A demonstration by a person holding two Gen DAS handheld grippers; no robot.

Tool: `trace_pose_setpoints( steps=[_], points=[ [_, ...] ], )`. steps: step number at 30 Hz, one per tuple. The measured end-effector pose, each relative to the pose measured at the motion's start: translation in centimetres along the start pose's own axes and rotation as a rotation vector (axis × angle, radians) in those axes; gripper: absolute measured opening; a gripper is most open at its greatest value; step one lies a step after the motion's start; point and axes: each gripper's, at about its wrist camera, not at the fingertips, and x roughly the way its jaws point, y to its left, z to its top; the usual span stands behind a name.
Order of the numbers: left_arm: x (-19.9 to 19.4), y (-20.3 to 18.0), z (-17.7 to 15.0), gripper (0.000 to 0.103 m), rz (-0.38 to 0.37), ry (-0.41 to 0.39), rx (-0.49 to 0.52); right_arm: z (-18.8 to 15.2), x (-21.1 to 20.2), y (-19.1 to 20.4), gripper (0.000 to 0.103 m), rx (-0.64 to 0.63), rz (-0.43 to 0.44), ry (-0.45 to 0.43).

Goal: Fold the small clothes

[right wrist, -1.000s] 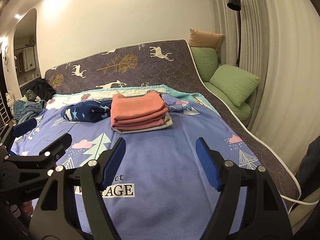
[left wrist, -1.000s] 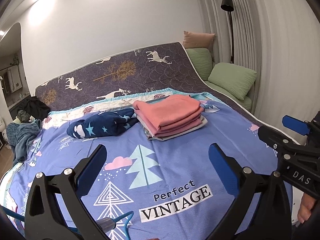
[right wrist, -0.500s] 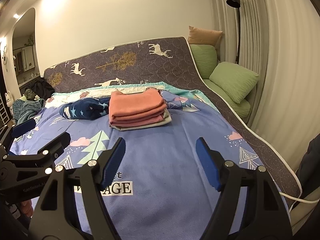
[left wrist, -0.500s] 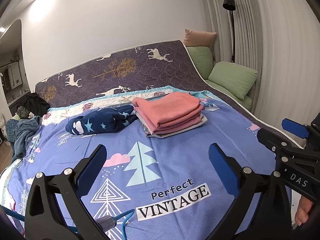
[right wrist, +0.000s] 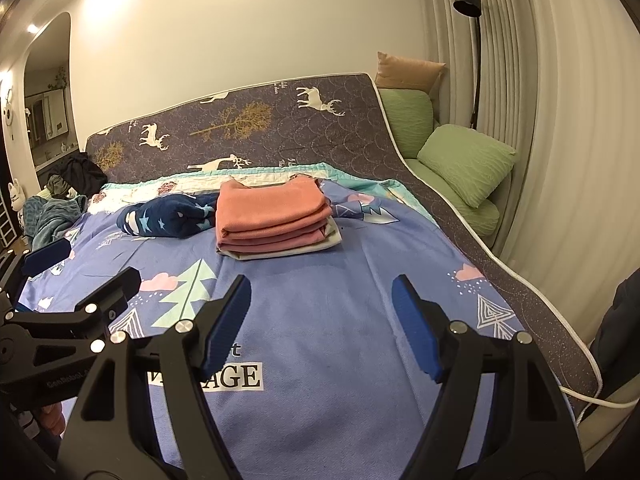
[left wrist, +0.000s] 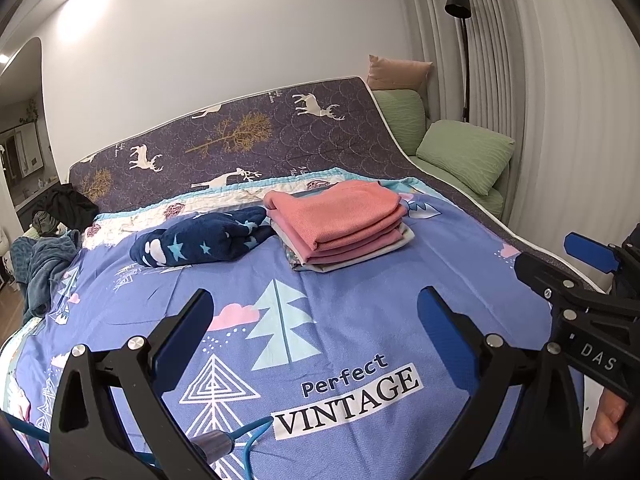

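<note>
While both grippers hover empty, the left wrist view has drifted a touch since a second ago: the folded pink stack sits slightly lower at 12 o'clock, navy star garment at 11. Left gripper jaws apart. Bedspread reads "Perfect VINTAGE"; "DAS" shows at 3 o'clock.

Right wrist view: right gripper spread too, stack at 12, only "AGE" readable. Probably between garments.
</note>
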Motion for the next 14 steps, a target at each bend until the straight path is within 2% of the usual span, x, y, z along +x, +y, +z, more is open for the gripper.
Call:
trace_pose_setpoints(
  steps=[14],
  points=[
    [0.35, -0.26, -0.03, 0.102, 0.002, 0.009, 0.004, -0.10, 0.18, -0.22, 0.076, -0.001, 0.000, 0.005]
  ],
)
